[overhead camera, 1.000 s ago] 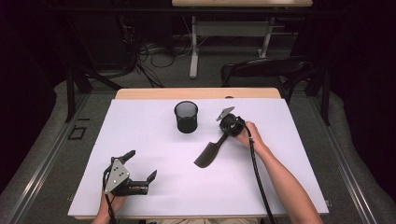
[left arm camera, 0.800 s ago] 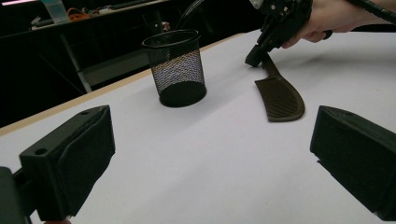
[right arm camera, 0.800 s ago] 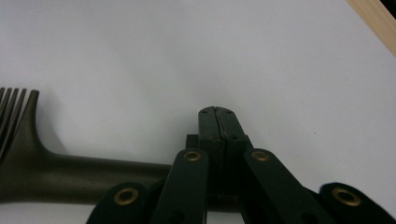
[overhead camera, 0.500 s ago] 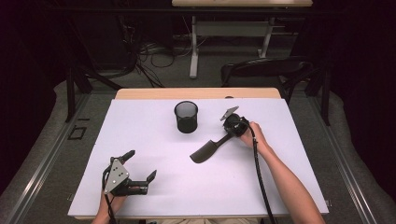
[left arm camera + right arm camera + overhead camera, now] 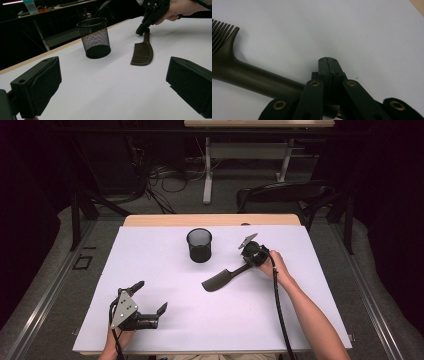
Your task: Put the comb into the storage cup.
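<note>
A dark comb (image 5: 220, 280) lies slantwise on the white table top (image 5: 165, 270), right of centre, its toothed head to the lower left. My right gripper (image 5: 248, 265) is shut on the end of the comb's handle (image 5: 249, 75), its jaws pressed together (image 5: 328, 62). In the left gripper view that right gripper (image 5: 142, 28) holds the comb (image 5: 143, 52) by its far end. A black mesh cup (image 5: 199, 245) stands upright behind the comb's head, also seen as the cup (image 5: 96, 37). My left gripper (image 5: 150, 296) rests at the front left, open and empty (image 5: 112, 85).
A wooden strip (image 5: 210, 220) runs along the table's far edge. Beyond it stand a black chair (image 5: 285, 195) and a desk frame with cables on the floor. The right gripper's cable (image 5: 280, 320) trails along the forearm.
The right hand has swung the comb: its head moved left and up, so it lies flatter across the table. The left gripper has kept still.
</note>
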